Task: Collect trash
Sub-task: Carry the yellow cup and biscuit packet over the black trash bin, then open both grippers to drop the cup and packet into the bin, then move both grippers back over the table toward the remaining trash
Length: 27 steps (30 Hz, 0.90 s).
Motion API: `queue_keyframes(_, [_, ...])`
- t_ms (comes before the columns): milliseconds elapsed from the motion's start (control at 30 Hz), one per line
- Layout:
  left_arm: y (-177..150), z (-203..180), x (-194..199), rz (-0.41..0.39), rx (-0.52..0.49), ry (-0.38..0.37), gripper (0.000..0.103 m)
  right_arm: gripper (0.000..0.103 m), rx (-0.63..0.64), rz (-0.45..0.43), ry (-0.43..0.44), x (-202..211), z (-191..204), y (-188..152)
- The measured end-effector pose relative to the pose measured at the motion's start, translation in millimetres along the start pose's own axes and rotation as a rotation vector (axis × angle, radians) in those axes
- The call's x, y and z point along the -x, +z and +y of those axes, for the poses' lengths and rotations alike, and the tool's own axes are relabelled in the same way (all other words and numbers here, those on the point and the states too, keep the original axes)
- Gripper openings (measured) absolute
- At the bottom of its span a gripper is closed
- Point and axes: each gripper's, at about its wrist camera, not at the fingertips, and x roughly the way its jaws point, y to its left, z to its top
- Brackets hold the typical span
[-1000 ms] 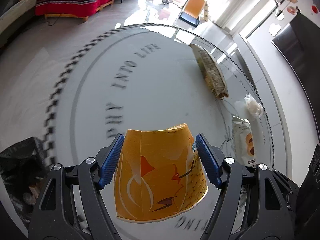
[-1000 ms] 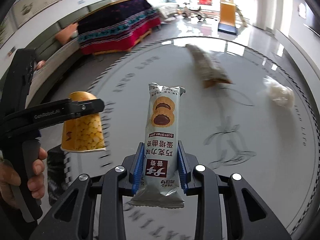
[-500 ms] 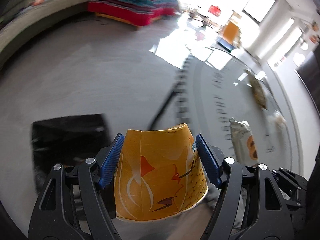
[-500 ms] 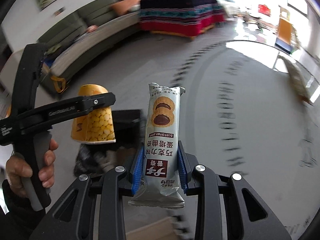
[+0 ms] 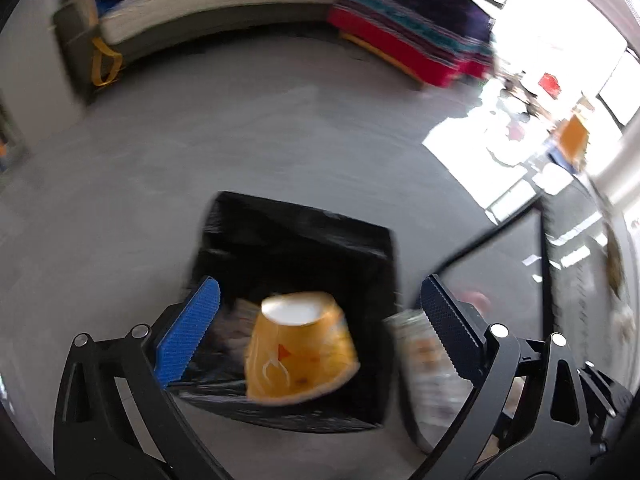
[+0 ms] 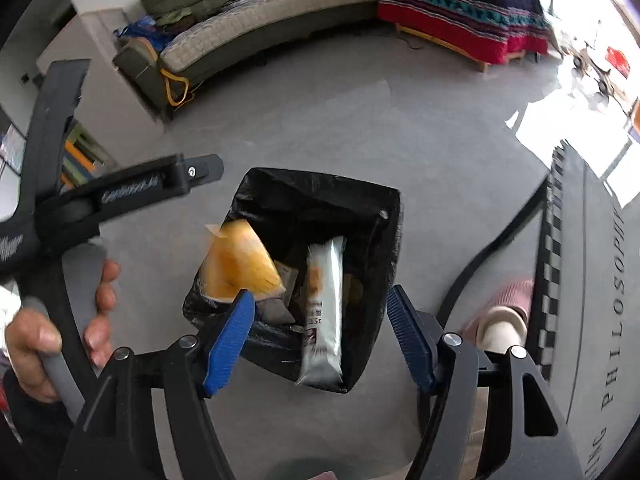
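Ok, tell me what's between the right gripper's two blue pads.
In the right wrist view, the opening right gripper frames the silver cookie wrapper, untouched by either pad, over the black trash bag.

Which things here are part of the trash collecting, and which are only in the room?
Part of the job: orange paper cup; biscuit wrapper; black trash bag; left hand-held gripper and right hand-held gripper, both opening, nothing gripped.

Only lying about: sofa; striped blanket; rug.

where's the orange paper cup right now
In the left wrist view the orange paper cup sits upside down over the black bin bag, loose between the opening left tongs.
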Motion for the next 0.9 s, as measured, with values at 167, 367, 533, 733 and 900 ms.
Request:
queue_keyframes(167, [-1, 20, -13, 0.050, 0.075, -0.029, 0.097, 0.070, -0.003, 0.008, -0.003, -4, 0, -3])
queue_keyframes(367, [0, 1, -16, 0.057, 0.007, -0.029, 0.097, 0.070, -0.039, -0.014, 0.005, 8, -12, -10])
queue_keyframes(533, [0, -22, -12, 0.049, -0.038, -0.046, 0.097, 0.070, -0.071, -0.044, 0.022, 22, -28, -15])
queue_keyframes(733, [-2, -58, -5, 0.044, -0.111, -0.074, 0.097, 0.070, -0.139, -0.097, 0.059, 45, -57, -25])
queue_keyframes(900, [-4, -94, 2, 0.041, -0.166, -0.118, 0.097, 0.070, -0.198, -0.146, 0.053, 69, -89, -38])
